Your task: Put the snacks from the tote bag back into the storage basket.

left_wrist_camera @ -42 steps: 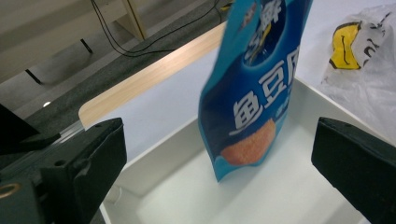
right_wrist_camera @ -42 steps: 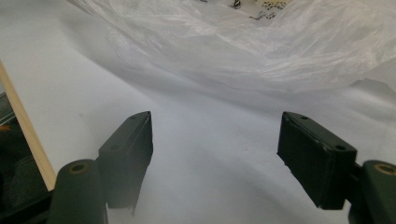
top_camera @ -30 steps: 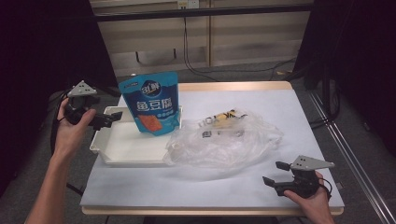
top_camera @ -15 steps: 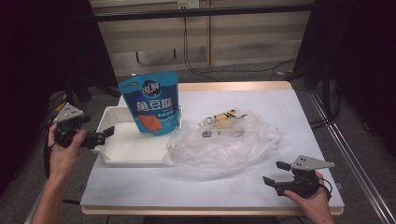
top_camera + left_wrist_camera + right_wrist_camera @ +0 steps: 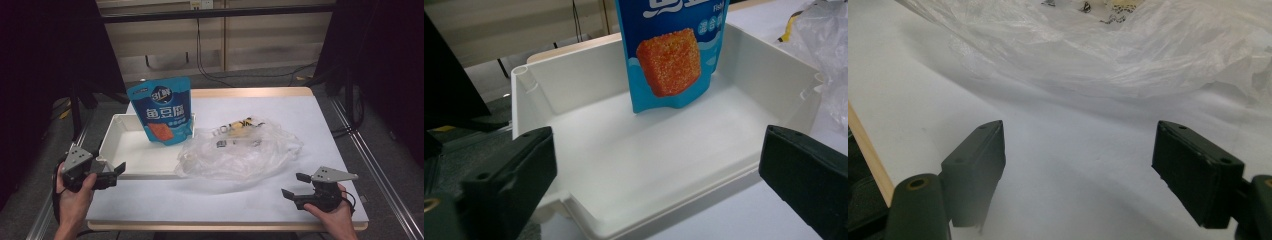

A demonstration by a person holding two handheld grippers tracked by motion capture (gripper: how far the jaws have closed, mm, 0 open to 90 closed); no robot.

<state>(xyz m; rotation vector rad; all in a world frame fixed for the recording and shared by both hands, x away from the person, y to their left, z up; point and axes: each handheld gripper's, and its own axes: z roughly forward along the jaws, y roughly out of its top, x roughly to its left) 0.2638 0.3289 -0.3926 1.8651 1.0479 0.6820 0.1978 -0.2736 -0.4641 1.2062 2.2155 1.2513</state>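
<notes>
High view: the pouch (image 5: pixel 165 111) stands upright in the tray (image 5: pixel 131 159), released. The left gripper (image 5: pixel 112 172) has drawn back off it to just outside the tray's near-left corner, jaws wide and empty. That placement looks done. Ahead of the open, idle right gripper (image 5: pixel 294 187) lies the bag (image 5: pixel 240 152).

Worktop: I see a white worktop (image 5: pixel 320 130) with a pale wooden edge.
Wall: beige panels (image 5: pixel 260 37) behind, black cables (image 5: pixel 200 50) hanging down (one trails along the floor).
Sides: dark curtains (image 5: pixel 45 75).
Floor: grey.
</notes>
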